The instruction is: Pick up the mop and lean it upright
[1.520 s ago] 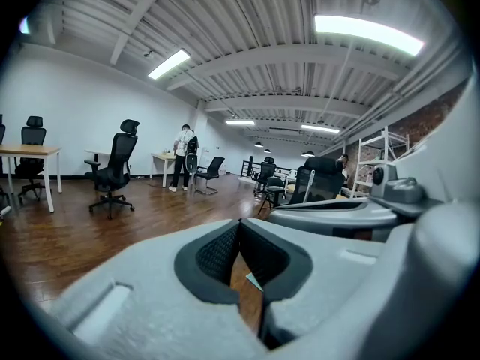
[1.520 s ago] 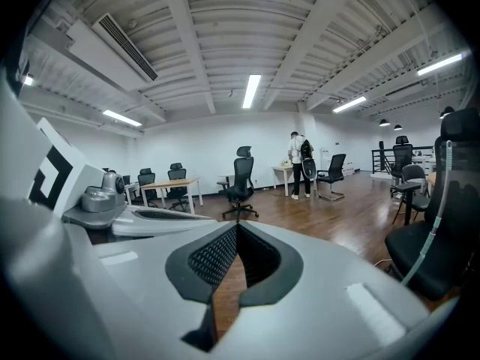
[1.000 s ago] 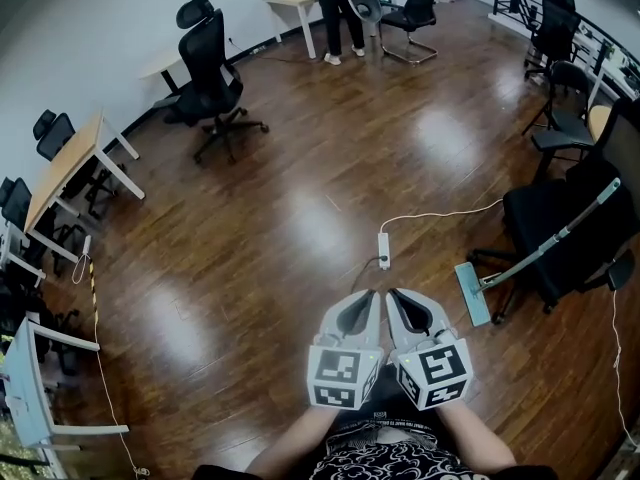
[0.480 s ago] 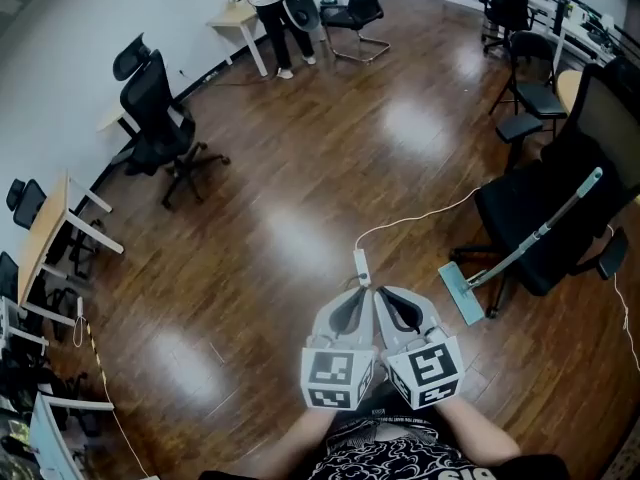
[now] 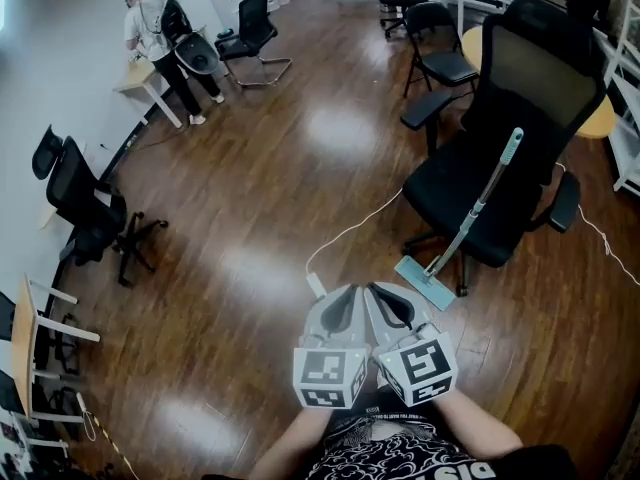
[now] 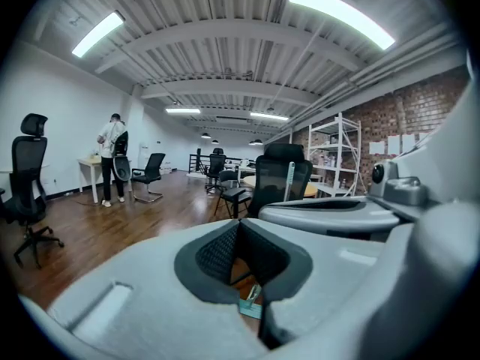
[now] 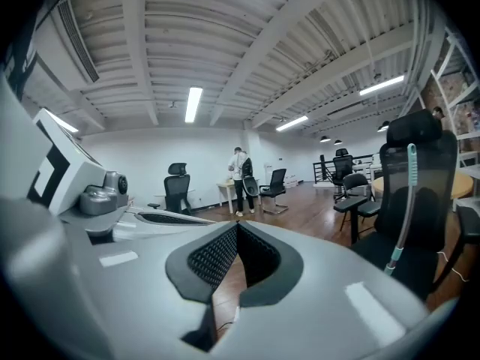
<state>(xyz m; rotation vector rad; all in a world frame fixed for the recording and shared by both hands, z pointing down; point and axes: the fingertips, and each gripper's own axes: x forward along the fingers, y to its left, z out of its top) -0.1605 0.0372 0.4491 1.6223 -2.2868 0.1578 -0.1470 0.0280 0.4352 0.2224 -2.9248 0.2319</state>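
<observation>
With jaws together and empty, the left gripper [image 5: 343, 296] and right gripper [image 5: 386, 293] have closed in on the black office chair [image 5: 540, 78], where the mop [image 5: 473, 208] leans, now nearly within reach.

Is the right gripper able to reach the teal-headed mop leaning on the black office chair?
Probably yes: only bare wooden floor lies between the right gripper and the teal-headed mop against the black office chair. The gripper's shut jaws must open first.
</observation>
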